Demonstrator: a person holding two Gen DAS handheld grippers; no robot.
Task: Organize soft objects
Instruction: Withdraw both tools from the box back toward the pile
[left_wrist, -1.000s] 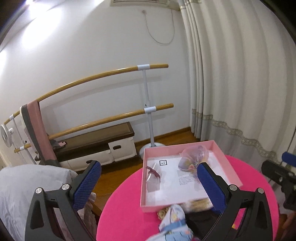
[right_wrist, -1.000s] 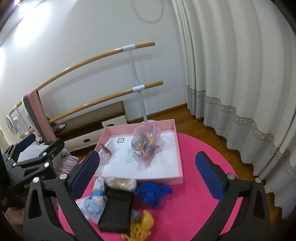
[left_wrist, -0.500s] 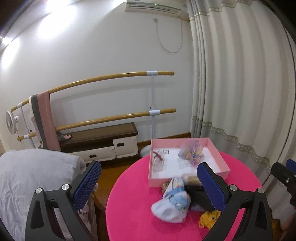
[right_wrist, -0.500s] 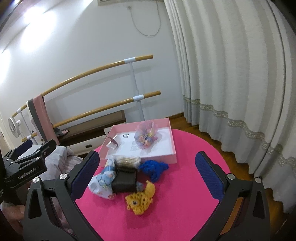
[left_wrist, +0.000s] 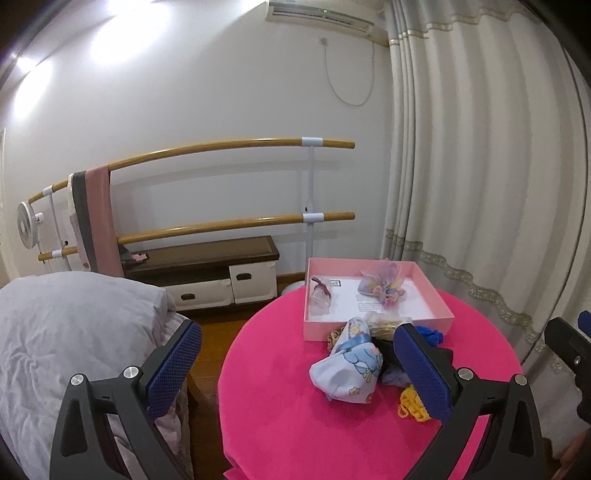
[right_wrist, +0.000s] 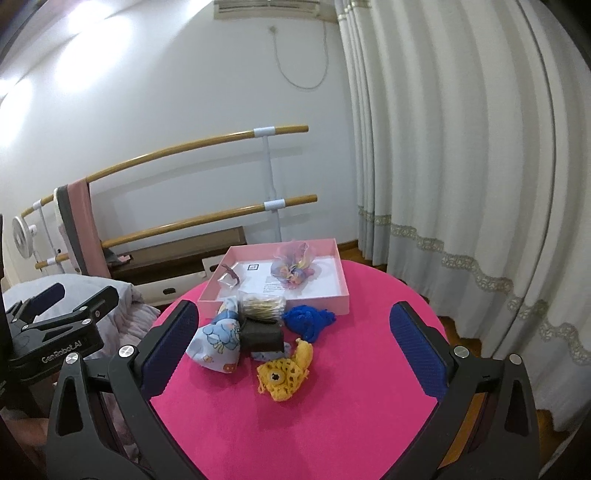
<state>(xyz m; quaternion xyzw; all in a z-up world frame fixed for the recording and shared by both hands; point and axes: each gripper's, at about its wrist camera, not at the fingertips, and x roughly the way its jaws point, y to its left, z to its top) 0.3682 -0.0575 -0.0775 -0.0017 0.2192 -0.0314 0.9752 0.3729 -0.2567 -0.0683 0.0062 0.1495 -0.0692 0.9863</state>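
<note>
Right wrist view: right claw spread wide, empty, above pink bench. Left claw likewise released. Soft objects heaped just before pink tray; yellow knit piece nearest.

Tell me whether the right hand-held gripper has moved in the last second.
Yes. The right hand-held gripper has pulled back and up from the pink tray: the tray now looks smaller and farther off, and more of the table shows.
</note>
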